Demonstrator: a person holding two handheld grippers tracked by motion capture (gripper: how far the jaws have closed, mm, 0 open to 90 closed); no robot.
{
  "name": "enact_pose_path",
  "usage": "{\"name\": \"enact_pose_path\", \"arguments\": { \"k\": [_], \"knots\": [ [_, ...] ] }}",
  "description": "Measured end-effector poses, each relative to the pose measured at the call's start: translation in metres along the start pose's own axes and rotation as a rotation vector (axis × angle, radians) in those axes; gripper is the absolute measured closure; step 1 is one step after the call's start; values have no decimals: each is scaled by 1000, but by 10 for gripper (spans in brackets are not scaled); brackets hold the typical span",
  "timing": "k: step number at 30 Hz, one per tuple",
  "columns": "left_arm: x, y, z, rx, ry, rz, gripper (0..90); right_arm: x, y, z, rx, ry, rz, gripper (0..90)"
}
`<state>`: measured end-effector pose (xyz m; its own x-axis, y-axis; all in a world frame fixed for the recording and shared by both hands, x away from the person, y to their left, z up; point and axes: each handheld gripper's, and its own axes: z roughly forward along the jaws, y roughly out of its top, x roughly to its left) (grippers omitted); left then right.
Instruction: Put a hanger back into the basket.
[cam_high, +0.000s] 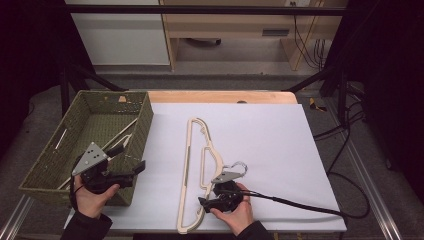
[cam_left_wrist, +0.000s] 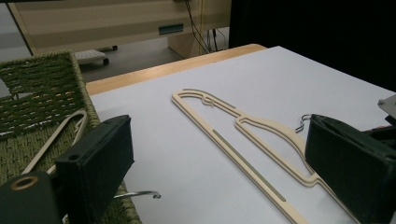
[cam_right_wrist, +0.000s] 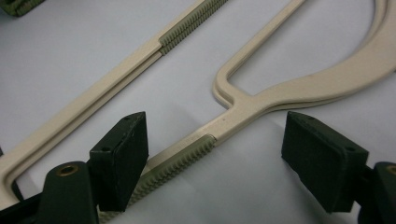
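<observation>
While straddling cream hanger (cam_right_wrist: 243, 109) w/ jaws agape, not yet pinching: rt gripper (cam_high: 218, 196) nearer; long axis 12-to-6; lft gripper (cam_high: 112, 172) open at 9.

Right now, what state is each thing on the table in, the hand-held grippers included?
Cream hangers on the sheet: two stacked, flat, not gripped.
Green woven basket: upright at the table's left edge, open-topped.
Hanger in the basket: slanted against the wall, hook over the rim.
Left hand-held gripper: open, empty, beside the basket.
Right hand-held gripper: open, jaws astride the stacked hangers' shoulder.
</observation>
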<state>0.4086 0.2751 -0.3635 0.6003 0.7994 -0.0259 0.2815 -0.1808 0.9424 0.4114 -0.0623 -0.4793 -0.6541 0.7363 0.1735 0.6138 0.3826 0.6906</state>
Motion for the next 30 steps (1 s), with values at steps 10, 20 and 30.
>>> {"name": "enact_pose_path", "arguments": {
  "k": [10,20,30],
  "knots": [
    [2,0,-2,-3,8,-7,82,-1,1,-7,45,-53,-49,409],
    [1,-1,-2,2,4,-2,84,-6,0,-17,109,-109,-65,616],
    [0,-1,-1,7,4,-2,85,-32,-5,-32,121,-188,-38,742]
  ]
}}
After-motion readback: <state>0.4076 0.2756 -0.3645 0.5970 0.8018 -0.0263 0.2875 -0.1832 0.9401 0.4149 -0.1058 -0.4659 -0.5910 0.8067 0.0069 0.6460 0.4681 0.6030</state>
